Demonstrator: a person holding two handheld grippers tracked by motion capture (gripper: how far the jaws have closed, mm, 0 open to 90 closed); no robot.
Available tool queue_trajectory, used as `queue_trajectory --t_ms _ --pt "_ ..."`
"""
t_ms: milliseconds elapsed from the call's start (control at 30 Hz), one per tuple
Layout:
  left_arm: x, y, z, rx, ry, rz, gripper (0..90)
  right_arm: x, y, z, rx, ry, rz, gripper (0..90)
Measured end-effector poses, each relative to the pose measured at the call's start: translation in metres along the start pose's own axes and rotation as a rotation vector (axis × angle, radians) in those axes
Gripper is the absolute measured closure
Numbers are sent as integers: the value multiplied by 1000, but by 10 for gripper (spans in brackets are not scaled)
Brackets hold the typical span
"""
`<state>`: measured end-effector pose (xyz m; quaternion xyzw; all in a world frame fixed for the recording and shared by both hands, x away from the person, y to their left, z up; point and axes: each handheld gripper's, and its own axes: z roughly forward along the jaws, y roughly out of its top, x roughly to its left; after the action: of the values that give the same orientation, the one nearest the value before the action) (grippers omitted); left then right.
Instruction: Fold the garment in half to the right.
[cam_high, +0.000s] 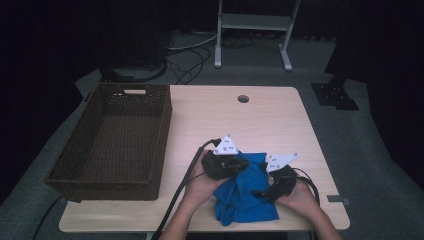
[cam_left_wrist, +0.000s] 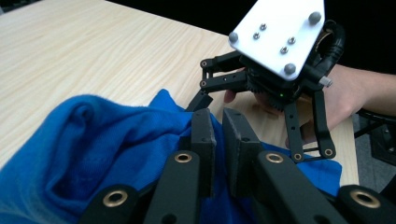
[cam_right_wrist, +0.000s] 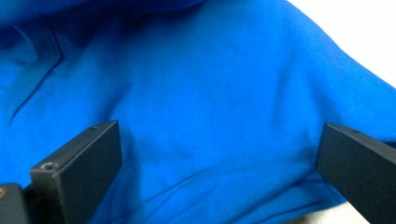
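Note:
A crumpled blue cloth (cam_high: 245, 197) lies near the table's front edge, right of centre. My left gripper (cam_high: 242, 163) is over the cloth's upper left part. In the left gripper view its jaws (cam_left_wrist: 218, 122) stand almost together, pinching a raised fold of the blue cloth (cam_left_wrist: 107, 140). My right gripper (cam_high: 262, 190) rests at the cloth's right side and points left into it. Seen from its own camera, the right gripper (cam_right_wrist: 222, 137) has its jaws wide apart, with blue cloth (cam_right_wrist: 210, 84) lying between and beyond them, unpinched.
A large dark wicker basket (cam_high: 160, 125) stands on the table's left part, with nothing in it. The wooden table (cam_high: 260, 120) has a round cable hole (cam_high: 243, 98) near its back edge. A white metal stand (cam_high: 252, 22) is on the floor behind.

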<state>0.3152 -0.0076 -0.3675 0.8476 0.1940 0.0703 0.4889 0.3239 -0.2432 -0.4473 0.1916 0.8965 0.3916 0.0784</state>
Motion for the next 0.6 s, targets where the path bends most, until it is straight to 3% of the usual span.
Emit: queue_trajectory --t_ms 600 --pt "-4 -5 50 105 -74 -9 818 -18 -17 -24 -36 -57 39 1"
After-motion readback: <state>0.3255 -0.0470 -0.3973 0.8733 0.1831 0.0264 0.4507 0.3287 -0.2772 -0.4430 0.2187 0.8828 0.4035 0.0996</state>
